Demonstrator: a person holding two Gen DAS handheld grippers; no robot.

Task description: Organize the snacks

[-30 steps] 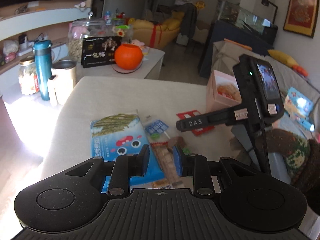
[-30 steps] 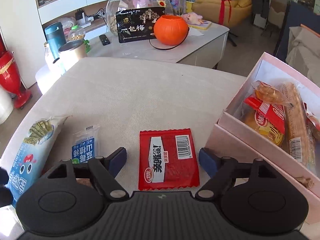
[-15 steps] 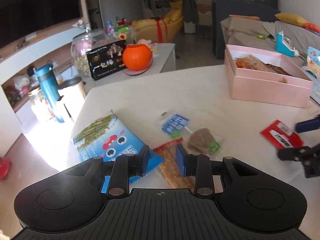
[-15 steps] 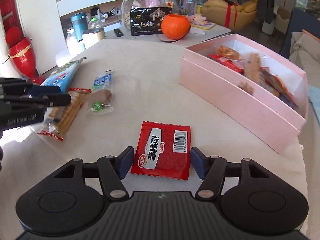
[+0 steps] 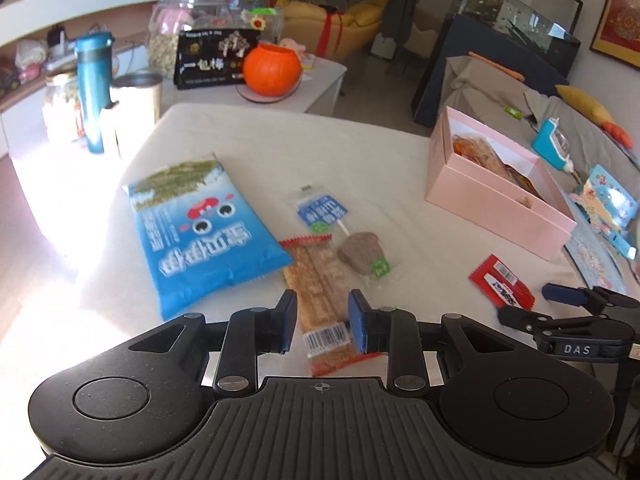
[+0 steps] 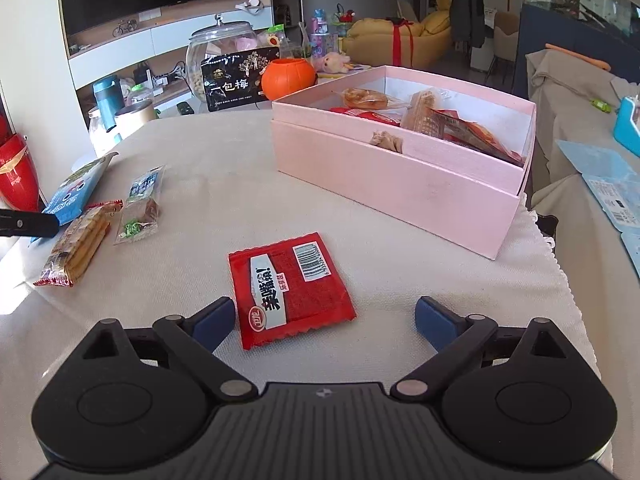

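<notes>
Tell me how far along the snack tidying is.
Partly done: several snacks already lie in the pink box. In hand: left gripper, jaws closing, straddles the cracker pack; right gripper, jaws opening, by the red packet. Left: those, the blue bag and clear-wrapped snack.

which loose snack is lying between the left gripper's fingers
The cracker pack with red ends. Its barcode end sits between the closing left gripper; the blue bag, clear packet and red packet lie apart.
</notes>
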